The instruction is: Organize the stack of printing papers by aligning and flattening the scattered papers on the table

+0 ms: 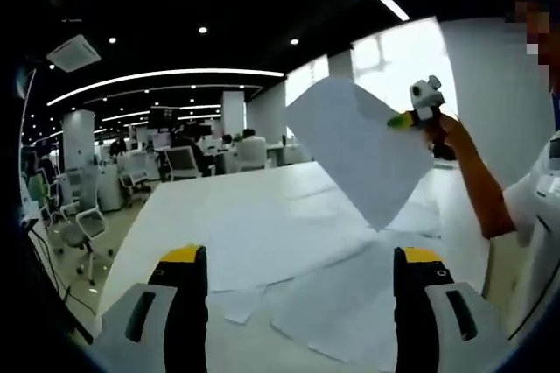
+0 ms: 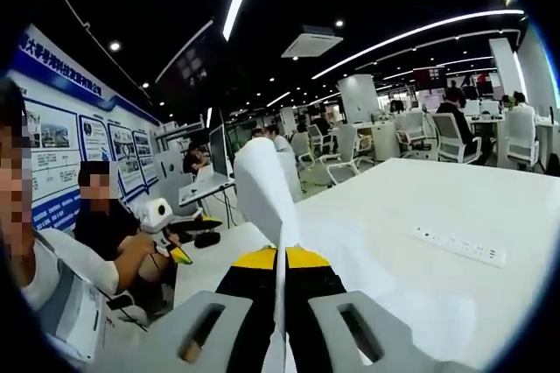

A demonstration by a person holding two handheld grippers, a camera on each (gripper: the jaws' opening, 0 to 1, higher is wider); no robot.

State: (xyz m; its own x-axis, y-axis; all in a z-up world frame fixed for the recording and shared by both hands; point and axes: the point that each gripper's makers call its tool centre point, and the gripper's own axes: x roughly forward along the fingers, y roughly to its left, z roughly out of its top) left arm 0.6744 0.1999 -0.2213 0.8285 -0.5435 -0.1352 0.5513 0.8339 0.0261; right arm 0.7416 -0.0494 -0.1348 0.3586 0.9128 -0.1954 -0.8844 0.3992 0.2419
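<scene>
The right gripper (image 2: pixel 280 303) has its jaws clenched on one lifted sheet (image 1: pixel 363 150), held in the air beyond the left gripper (image 1: pixel 297 303), whose jaws stand released over the scattered papers (image 1: pixel 289 242) on the desk (image 1: pixel 184 207). This looks like the gathering step. Next, the sheet likely needs lowering squarely onto the papers between the left jaws, edges matched.

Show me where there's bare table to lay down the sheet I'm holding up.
The far half of the white table, toward the office chairs, is bare. In the right gripper view, the stretch around the power strip is also free. Crowded: scattered papers cover the near edge by the left gripper. The right gripper holds the lifted sheet.
</scene>
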